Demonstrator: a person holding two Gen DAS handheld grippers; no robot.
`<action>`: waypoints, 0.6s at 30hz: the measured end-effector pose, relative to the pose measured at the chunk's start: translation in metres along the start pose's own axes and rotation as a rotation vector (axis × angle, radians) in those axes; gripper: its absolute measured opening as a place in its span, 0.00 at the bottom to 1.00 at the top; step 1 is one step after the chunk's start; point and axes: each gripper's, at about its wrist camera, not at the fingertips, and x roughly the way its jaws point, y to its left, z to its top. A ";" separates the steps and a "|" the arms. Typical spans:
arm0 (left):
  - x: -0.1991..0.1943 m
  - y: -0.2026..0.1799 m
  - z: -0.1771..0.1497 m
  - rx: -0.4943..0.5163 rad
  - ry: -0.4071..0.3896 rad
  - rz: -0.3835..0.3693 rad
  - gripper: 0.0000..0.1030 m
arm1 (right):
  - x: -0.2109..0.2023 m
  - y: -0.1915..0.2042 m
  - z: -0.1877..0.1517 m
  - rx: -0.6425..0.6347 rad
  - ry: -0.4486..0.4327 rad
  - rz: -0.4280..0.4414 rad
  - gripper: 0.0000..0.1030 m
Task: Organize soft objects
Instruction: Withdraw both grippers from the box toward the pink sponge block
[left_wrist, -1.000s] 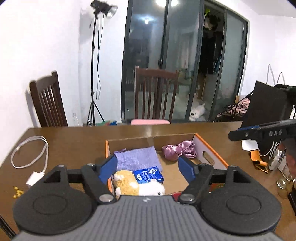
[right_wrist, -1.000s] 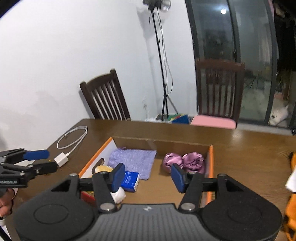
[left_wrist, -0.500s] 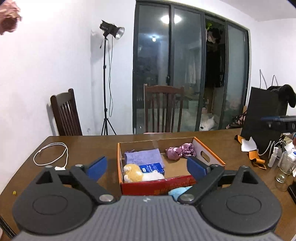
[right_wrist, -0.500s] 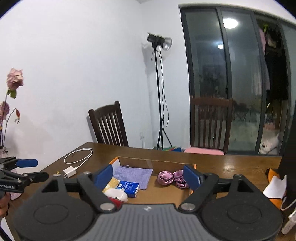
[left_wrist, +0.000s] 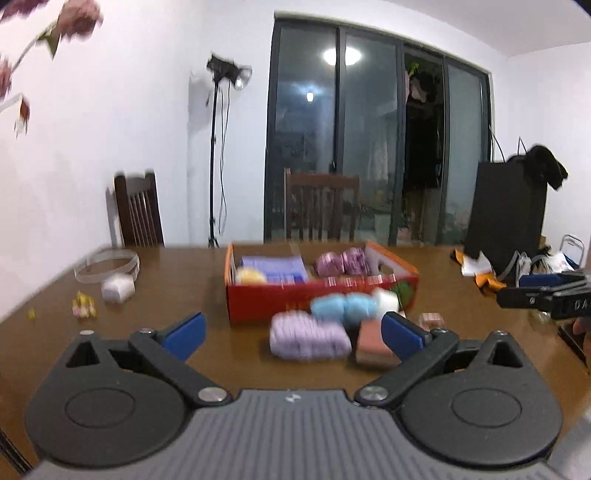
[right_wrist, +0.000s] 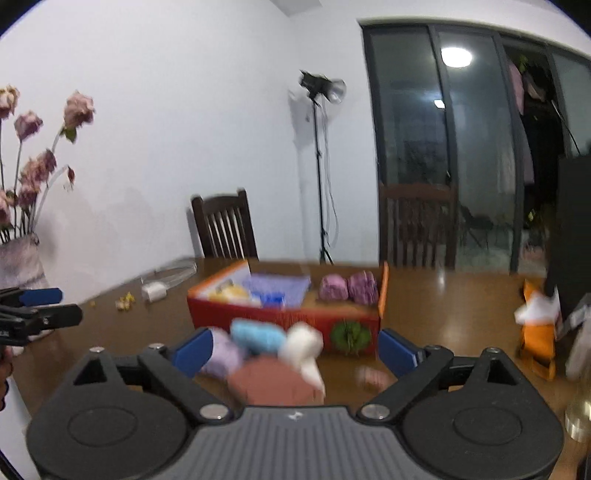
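Soft bundles — lilac (left_wrist: 309, 339), blue (left_wrist: 343, 308), white (left_wrist: 386, 301) — lie just before the red box (left_wrist: 321, 295). They look light and squashy; I would pinch mid-body. My left gripper (left_wrist: 293, 332) and right gripper (right_wrist: 295, 349) have just spread wide, empty.

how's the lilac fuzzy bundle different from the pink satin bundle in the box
The lilac ribbed fuzzy bundle lies on the brown wooden table, in front of the red cardboard box; the pink shiny satin bundle sits inside that box, at its back. The lilac one is paler and matte, the pink one glossy and knotted into two lumps. Both look soft.
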 end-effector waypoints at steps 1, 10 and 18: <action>0.000 0.000 -0.005 -0.002 0.021 -0.010 1.00 | -0.003 0.001 -0.011 0.009 0.009 -0.010 0.93; 0.025 -0.003 -0.024 0.003 0.082 -0.023 1.00 | -0.006 0.008 -0.048 0.040 0.010 0.009 0.93; 0.082 -0.017 -0.020 -0.082 0.170 -0.153 0.97 | 0.046 -0.006 -0.047 0.174 0.093 0.079 0.89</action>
